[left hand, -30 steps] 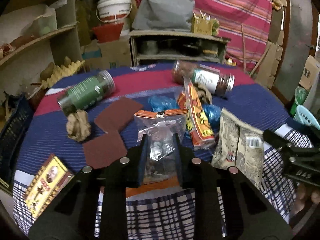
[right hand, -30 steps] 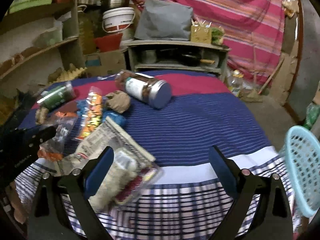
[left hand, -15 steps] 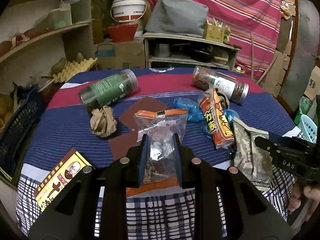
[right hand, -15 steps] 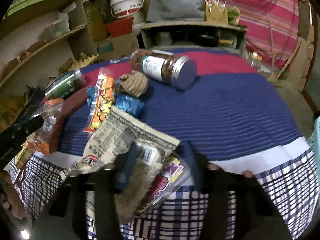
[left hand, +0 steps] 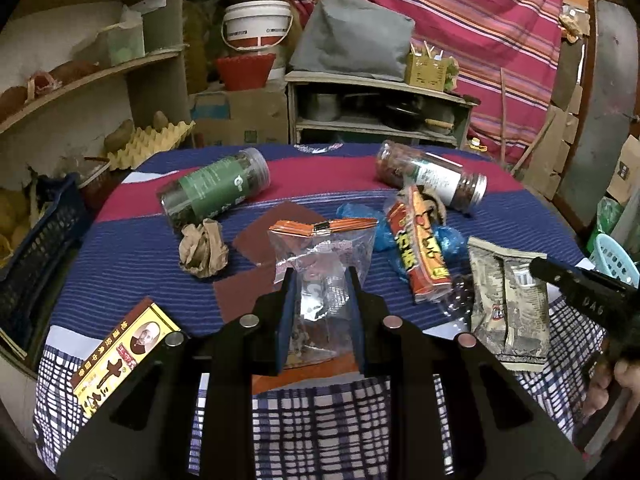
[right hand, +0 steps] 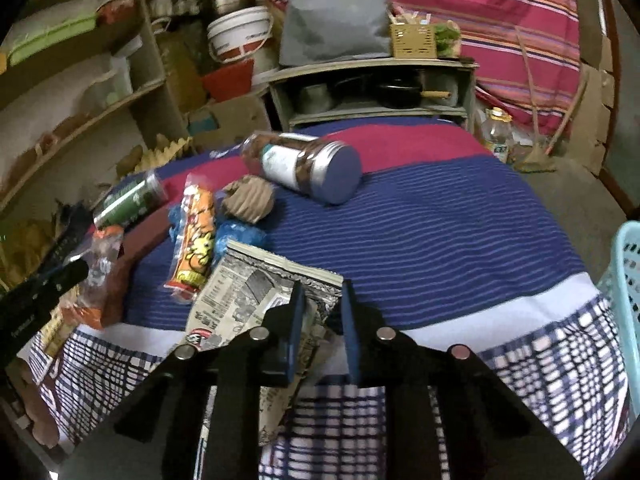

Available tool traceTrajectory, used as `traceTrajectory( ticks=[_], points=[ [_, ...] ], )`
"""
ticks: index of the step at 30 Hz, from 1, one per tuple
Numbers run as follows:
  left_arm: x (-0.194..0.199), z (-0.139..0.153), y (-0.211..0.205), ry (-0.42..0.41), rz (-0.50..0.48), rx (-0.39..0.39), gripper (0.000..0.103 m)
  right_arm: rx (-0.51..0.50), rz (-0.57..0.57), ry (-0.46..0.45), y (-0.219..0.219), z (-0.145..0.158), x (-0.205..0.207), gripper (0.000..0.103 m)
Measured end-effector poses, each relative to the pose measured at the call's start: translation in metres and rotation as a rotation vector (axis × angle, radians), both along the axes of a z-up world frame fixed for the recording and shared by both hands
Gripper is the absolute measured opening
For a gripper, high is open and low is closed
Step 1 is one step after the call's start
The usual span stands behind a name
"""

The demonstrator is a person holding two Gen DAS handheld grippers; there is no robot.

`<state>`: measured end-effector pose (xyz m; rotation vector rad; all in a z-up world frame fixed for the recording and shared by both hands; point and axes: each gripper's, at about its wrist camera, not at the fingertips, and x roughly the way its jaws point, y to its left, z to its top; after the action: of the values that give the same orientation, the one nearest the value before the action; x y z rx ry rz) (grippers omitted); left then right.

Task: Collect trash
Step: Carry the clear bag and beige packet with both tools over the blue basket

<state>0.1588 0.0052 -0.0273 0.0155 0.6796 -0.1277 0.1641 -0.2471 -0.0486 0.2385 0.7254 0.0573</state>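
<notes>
My left gripper (left hand: 320,280) is shut on a clear plastic bag with an orange top strip (left hand: 324,252), held over the table's near edge. My right gripper (right hand: 319,292) is shut on a newsprint-patterned snack packet (right hand: 248,300), which also shows in the left wrist view (left hand: 506,300). An orange snack wrapper (left hand: 420,248), blue plastic scraps (left hand: 360,216) and a crumpled brown paper ball (left hand: 202,248) lie on the striped cloth (right hand: 420,232). A second paper ball (right hand: 248,200) lies by the wrapper.
Two jars lie on their sides: a green-labelled one (left hand: 216,188) and a white-labelled one (left hand: 432,176). A yellow and red box (left hand: 120,356) lies at the front left. A light blue basket (right hand: 628,300) stands right of the table. A dark blue crate (left hand: 36,240) is at the left.
My right gripper closed from wide open onto the newsprint packet. My left gripper kept its hold on the clear bag and drew back a little with it.
</notes>
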Motion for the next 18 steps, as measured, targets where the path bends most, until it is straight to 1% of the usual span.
traceTrajectory(
  ticks=[5,9,13,18],
  points=[
    [-0.007,0.017,-0.016,-0.026,-0.025,0.007,0.023,0.019,-0.046,-0.020,-0.024,0.012,-0.015,0.014],
    [-0.016,0.030,-0.034,-0.054,-0.056,0.010,0.023,0.024,-0.072,-0.035,-0.046,0.020,-0.027,0.008],
    [-0.021,0.035,-0.052,-0.061,-0.084,0.004,0.023,0.020,-0.095,-0.051,-0.067,0.025,-0.043,0.005],
    [-0.027,0.037,-0.082,-0.057,-0.126,-0.003,0.023,0.038,-0.139,-0.058,-0.099,0.025,-0.063,0.004]
  ],
)
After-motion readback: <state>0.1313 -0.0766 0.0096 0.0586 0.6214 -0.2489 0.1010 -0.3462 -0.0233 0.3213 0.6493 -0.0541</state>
